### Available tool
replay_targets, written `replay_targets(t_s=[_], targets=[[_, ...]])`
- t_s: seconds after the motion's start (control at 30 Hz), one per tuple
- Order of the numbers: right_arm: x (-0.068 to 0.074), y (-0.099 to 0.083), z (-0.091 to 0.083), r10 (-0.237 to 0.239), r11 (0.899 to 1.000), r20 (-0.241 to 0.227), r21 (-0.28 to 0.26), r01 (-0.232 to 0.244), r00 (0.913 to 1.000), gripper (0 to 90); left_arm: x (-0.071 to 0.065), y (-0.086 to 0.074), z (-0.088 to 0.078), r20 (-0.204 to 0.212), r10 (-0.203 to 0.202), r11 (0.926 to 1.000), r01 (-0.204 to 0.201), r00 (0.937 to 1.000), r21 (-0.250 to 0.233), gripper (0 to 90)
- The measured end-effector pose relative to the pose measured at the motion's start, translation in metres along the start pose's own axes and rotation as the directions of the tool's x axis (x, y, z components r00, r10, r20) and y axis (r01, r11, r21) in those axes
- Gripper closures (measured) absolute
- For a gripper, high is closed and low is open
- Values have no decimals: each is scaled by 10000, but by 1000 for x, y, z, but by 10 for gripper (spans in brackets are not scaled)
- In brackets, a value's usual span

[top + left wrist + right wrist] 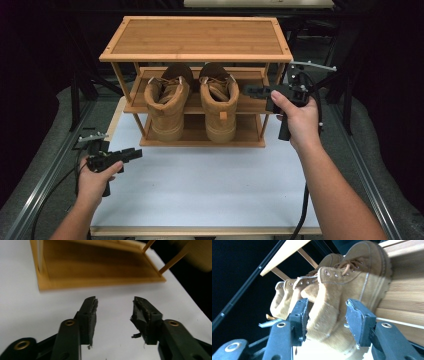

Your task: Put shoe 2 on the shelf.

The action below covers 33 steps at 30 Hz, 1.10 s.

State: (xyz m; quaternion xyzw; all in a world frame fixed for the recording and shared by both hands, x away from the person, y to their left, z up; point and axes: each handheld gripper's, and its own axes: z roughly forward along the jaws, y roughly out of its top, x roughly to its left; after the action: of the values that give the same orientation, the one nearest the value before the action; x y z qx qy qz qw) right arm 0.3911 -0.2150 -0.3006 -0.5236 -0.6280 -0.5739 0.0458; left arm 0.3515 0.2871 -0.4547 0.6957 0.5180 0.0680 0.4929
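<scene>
The right gripper (pixel 250 90) is up at the side of the wooden rack (pixel 196 40), its jaws spread wide and pointing at the heel of the right boot (pixel 219 100). From the right gripper view the heel (pixel 329 315) sits between the two jaws but neither pad seems to press it, so I judge it is lined up for a grab, not holding anything. Both boots stand heel-out on the middle shelf, side by side, which leaves the stiff back of each one as the handiest part to pinch. The left boot (pixel 167 102) is untouched.

The left gripper (pixel 132 154) waits low over the white table (pixel 210 185), well apart from the rack, jaws open and empty; its rubber pads (pixel 90 315) look frayed.

The boots are tan suede, soft and napped, with thick ribbed soles, brown laces and metal eyelets. The rack is smooth bamboo on thin slanted legs.
</scene>
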Motion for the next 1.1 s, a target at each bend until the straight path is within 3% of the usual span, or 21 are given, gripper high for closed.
replay_targets(t_s=[0.07, 0.2, 0.27, 0.37, 0.47, 0.53, 0.7, 0.8, 0.9, 1.0, 1.1], targets=[[-3, -3, -4, -302, 9995, 140, -36, 303, 9994, 518, -8, 16, -6, 226, 165, 9993, -157, 9996, -343, 567], [-12, -12, -2, -829, 9954, 516, -444, 852, 9952, 517, -27, 51, -10, -251, 1038, 9904, -1057, 9943, -896, 572], [-19, -16, 3, -979, 9933, 804, -542, 1024, 9919, 584, -32, 63, -6, -310, 1321, 9852, -1346, 9908, -1065, 618], [-33, -22, 14, -726, 9947, 871, -660, 785, 9935, 722, -37, 80, 8, 54, 1145, 9877, -1132, 9934, -1079, 697], [-44, -28, 28, -601, 9966, 917, -512, 650, 9940, 836, -38, 89, 24, -196, 1004, 9901, -1018, 9948, -966, 776], [-50, -31, 41, -848, 9943, 1212, -544, 919, 9890, 898, -36, 93, 32, -145, 824, 9923, -834, 9965, -919, 838], [-58, -34, 63, -1035, 9932, 1707, -353, 1110, 9799, 900, -34, 98, 50, -374, 563, 9926, -599, 9977, -1058, 895], [-60, -36, 74, -927, 9945, 1522, -336, 989, 9840, 900, -33, 100, 53, -424, 464, 9930, -507, 9980, -1068, 897], [-61, -39, 82, -963, 9934, 1774, -445, 1058, 9794, 900, -31, 100, 54, -338, 339, 9933, -374, 9989, -1091, 898], [-65, -42, 83, -692, 9952, 1688, -566, 797, 9832, 900, -32, 101, 55, -414, 288, 9942, -329, 9987, -1028, 900], [-66, -43, 87, -585, 9958, 1808, -587, 701, 9818, 900, -33, 103, 56, -501, 278, 9947, -326, 9984, -978, 900]])
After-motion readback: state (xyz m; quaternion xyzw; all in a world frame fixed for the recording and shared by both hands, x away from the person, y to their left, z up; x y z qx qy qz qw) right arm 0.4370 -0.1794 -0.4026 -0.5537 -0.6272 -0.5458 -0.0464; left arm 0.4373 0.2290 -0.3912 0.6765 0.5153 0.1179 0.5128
